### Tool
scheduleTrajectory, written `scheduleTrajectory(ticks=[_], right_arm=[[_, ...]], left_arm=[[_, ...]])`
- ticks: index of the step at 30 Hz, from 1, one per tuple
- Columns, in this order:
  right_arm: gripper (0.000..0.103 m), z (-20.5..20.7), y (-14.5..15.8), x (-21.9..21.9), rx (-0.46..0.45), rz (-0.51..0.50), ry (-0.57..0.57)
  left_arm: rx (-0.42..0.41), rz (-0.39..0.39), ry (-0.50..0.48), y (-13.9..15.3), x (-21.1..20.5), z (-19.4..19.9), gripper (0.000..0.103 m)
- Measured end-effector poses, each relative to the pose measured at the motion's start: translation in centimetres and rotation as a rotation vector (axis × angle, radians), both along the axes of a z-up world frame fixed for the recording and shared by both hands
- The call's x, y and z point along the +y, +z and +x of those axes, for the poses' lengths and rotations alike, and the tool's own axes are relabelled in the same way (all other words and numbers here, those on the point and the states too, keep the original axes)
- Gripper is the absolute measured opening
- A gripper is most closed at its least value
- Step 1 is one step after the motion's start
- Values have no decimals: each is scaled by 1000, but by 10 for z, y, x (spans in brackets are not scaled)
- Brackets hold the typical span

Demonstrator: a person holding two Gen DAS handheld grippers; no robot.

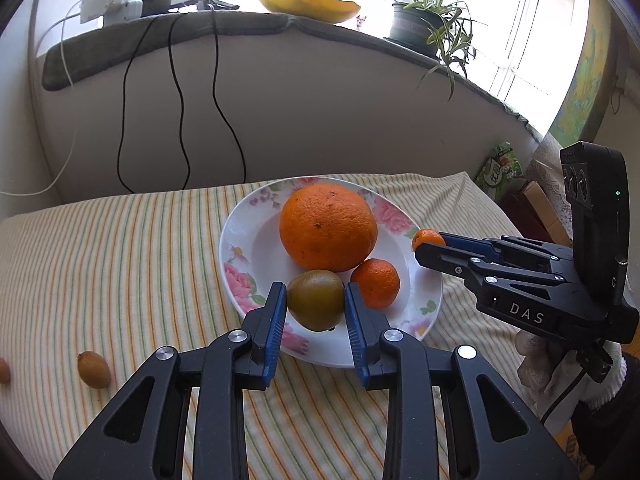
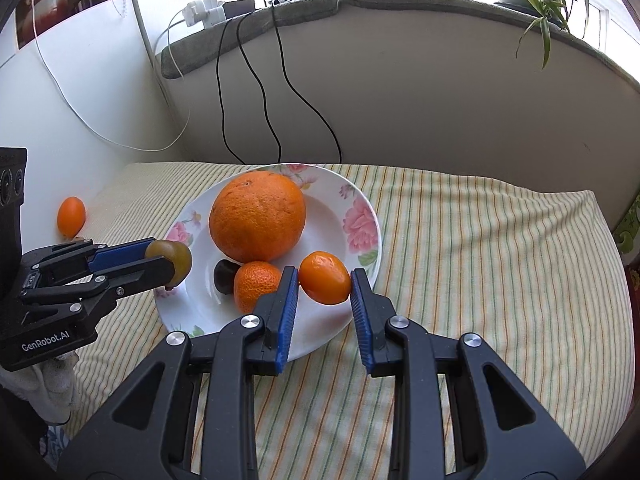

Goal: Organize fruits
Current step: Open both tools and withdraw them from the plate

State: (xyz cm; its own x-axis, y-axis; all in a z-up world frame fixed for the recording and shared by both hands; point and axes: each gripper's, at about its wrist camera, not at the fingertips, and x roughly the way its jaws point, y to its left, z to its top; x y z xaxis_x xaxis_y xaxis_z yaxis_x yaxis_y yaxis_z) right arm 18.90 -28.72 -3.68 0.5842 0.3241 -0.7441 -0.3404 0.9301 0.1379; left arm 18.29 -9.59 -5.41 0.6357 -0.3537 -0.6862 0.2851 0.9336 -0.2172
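Both grippers poised over the plate's near rim, each with a small fruit between its blue pads.

Left gripper (image 1: 315, 300) brackets a green-brown fruit (image 1: 316, 300) above the near-left rim of the plate (image 1: 236, 240); whether its pads press or have let go cannot be told. Right gripper (image 2: 325, 285), nearly closed, clamps a kumquat (image 2: 325, 283), long axis running left to right, over the near-right rim. Below lie a mandarin (image 2: 256, 284) and a dark fruit (image 2: 225, 276), with the big orange (image 2: 258, 216) beyond. Farther left, two more small fruits (image 1: 94, 370) wait on the striped cloth (image 2: 480, 260).
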Motion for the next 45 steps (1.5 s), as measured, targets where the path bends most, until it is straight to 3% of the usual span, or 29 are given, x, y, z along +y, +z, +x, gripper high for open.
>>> scheduleTrajectory(ticks=[2, 3, 5, 6, 10, 16, 20, 29, 45], right_arm=[[32, 0, 0, 0, -1, -2, -2], [48, 0, 0, 1, -3, -3, -4], [69, -2, 3, 0, -23, -8, -11], [70, -3, 5, 0, -37, -11, -14], [75, -5, 10, -1, -47, -18, -17], [76, -9, 13, 0, -55, -41, -18], [87, -12, 15, 1, -59, -45, -20], [88, -22, 22, 8, -67, -42, -12], [88, -45, 39, 47, -83, -11, 78]], left_arm=[[-8, -6, 3, 2, 1, -1, 42], [-13, -9, 2, 3, 1, -1, 45], [-18, -6, 0, 5, 1, -2, 45], [-21, -4, 1, 6, 1, -2, 46], [-32, -4, 8, 9, 3, -4, 57], [-41, 14, 15, 11, 3, -7, 65], [-45, 14, 16, 12, 4, -9, 66], [-52, 8, 38, 15, 19, -16, 66], [-44, -22, 152, 12, 90, -38, 66]])
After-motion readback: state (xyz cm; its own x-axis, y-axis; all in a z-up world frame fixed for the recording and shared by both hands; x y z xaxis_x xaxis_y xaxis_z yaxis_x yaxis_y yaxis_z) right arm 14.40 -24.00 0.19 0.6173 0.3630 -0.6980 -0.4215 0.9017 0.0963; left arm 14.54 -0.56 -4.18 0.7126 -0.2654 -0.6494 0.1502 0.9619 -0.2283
